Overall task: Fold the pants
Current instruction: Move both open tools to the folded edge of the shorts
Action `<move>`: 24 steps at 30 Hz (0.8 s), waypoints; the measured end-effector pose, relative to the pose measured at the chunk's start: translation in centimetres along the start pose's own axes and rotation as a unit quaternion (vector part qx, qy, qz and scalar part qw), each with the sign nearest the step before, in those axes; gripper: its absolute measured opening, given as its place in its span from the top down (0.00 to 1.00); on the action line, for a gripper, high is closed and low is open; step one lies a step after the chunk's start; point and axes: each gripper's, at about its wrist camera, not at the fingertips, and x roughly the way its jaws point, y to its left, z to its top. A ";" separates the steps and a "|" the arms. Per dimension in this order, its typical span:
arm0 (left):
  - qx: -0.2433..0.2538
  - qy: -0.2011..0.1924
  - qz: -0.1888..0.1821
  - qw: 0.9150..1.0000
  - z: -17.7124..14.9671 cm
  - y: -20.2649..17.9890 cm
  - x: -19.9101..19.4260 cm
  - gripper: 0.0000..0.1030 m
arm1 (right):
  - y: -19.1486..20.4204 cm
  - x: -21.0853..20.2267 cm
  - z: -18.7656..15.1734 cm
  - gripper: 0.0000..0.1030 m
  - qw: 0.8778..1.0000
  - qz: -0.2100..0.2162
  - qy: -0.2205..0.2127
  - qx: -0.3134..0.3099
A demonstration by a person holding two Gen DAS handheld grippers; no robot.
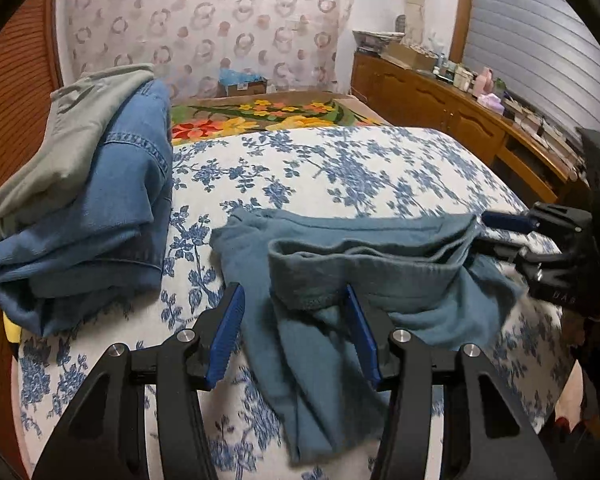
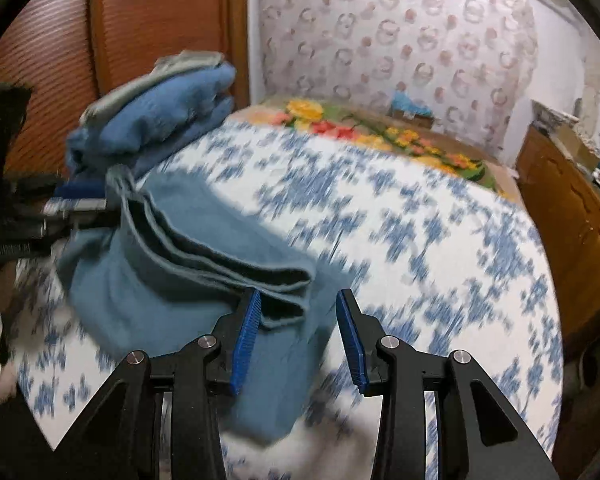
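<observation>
While both jaws stand apart, unclamped, pants (image 1: 340,280) waistband between: left gripper (image 1: 296,320), right gripper (image 2: 296,320) clamp all layers, edges aligned.

One teal pair of pants (image 1: 340,280) on one bed (image 1: 340,168), two folded garments stacked, one denim (image 1: 112,184), one grey-green (image 1: 80,120), two tongs, left (image 1: 296,336), right (image 2: 296,336), one cardboard box (image 1: 242,86)

I see open bedspread (image 1: 340,168) ahead toward the bed's far edge; a stack of folded clothes (image 1: 92,184) blocks its left edge, and the teal pants (image 1: 340,280) crowd the near edge.
</observation>
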 end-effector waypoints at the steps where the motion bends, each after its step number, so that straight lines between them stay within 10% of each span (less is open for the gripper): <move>1: -0.003 0.001 0.003 1.000 0.0 0.1 0.2 0.49 | -0.3 0.0 0.4 0.60 1.000 -0.005 -0.007 0.007; 24: -0.006 0.007 0.030 1.000 0.2 0.8 2.5 0.49 | -0.3 2.1 0.4 0.62 0.998 0.041 0.014 -0.047</move>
